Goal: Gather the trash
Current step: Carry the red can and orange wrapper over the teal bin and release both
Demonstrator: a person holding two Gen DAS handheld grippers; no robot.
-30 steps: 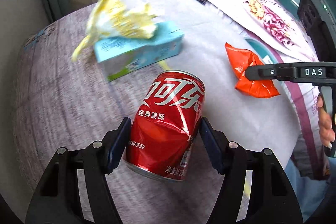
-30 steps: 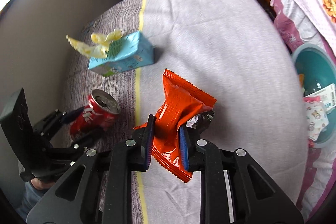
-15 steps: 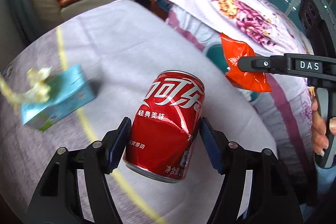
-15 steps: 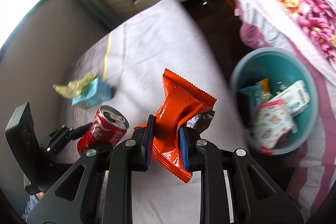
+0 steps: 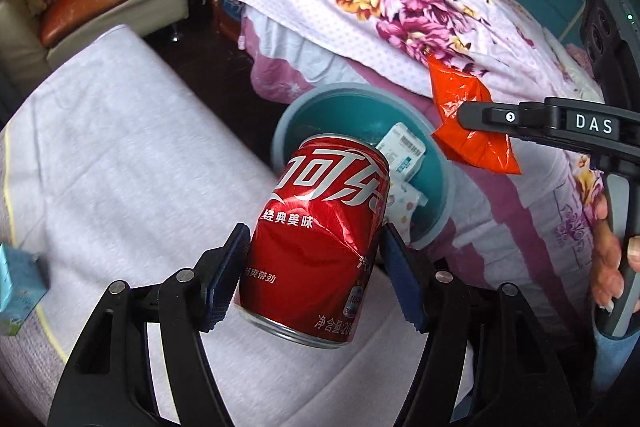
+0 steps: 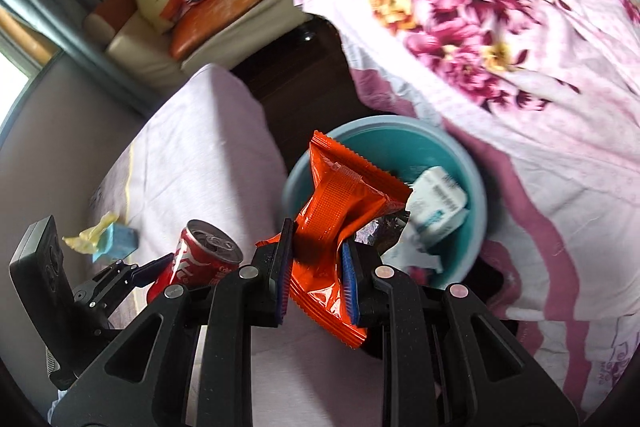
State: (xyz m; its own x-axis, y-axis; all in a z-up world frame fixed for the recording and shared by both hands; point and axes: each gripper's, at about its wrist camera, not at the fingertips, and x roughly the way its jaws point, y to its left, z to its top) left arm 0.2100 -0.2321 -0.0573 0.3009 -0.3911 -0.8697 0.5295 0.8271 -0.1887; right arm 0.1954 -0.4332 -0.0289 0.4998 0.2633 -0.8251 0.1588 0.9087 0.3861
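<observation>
Left tool (image 5: 314, 267): we see its blue-padded jaws clamped on the sides of a dented red Coca-Cola can (image 5: 320, 239), which it holds clear of the surface, tilted, base toward the camera.
Right tool (image 6: 316, 267): we see its jaws drawn close together, pinching a crumpled orange snack wrapper (image 6: 340, 219) at its middle; both ends of the wrapper flare out beyond the pads.
Teal basin (image 6: 476, 223): it stands on the dark floor between the surface and the bed; in both wrist views we see the held can and wrapper in front of it. Inside lie a white packet (image 6: 438, 205) with blue print and other wrappers that are too blurred for us to name.
Surface (image 5: 120, 155): a pale lilac cloth with a yellow stripe covers it.
Blue carton (image 6: 118, 241): it rests on the surface well apart from the basin, with a crumpled yellow wrapper (image 6: 90, 235) against its top.
Bed (image 6: 500, 27): a floral pink cover hangs over its side, just beside the basin.
Hand (image 5: 612, 263): we see fingers wrapped around the right tool's handle at the edge of the left wrist view.
</observation>
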